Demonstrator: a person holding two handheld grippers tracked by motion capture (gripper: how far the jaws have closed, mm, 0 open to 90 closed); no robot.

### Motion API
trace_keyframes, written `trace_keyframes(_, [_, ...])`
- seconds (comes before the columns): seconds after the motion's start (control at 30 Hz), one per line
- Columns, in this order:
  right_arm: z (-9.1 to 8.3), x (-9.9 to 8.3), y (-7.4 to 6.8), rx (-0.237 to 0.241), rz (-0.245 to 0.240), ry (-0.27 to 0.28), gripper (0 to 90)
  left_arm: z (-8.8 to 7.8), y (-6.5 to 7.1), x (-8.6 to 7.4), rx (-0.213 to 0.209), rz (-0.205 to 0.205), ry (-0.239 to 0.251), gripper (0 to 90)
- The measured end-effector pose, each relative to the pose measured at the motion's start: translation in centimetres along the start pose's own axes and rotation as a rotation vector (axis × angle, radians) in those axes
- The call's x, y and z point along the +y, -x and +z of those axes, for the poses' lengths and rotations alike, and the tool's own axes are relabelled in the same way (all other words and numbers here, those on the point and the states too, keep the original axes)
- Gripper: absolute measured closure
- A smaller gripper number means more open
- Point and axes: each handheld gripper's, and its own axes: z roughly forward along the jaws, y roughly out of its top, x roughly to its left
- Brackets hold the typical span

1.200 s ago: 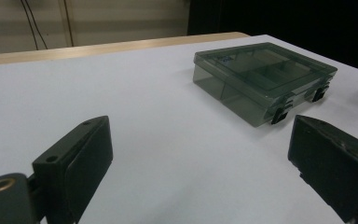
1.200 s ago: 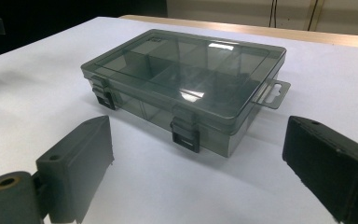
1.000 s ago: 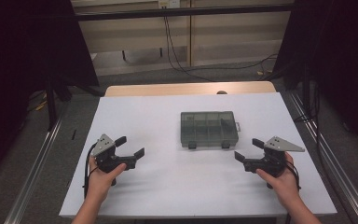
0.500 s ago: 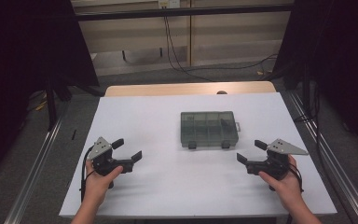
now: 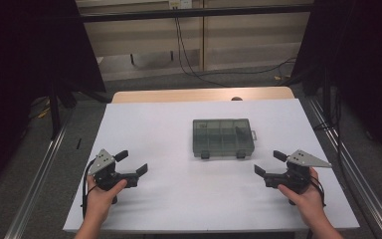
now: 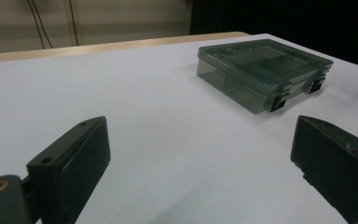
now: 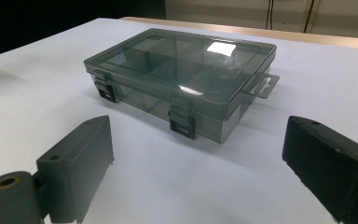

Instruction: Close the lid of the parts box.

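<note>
High view: box (image 5: pixel 222 137) flat near mid-table (image 5: pixel 179 209), lid closed, long axis running left-right, two latches facing the person. Left gripper (image 5: pixel 132 163) and right gripper (image 5: pixel 267 164) low at either side, both spread wide, holding nothing, well apart from box.

Left gripper view: box (image 6: pixel 261 72) ahead to the right, latches toward right.

Right gripper view: box (image 7: pixel 182 79) ahead, near, latches facing camera, hang tab at right end.
</note>
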Motion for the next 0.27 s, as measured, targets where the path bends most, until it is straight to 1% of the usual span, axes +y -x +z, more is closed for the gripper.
trace_keyframes(0.27, [-0.24,-0.38,0.06,-0.003,-0.009,-0.004,8.4,-0.26,-0.08,-0.34,0.004,0.007,-0.002,4.9])
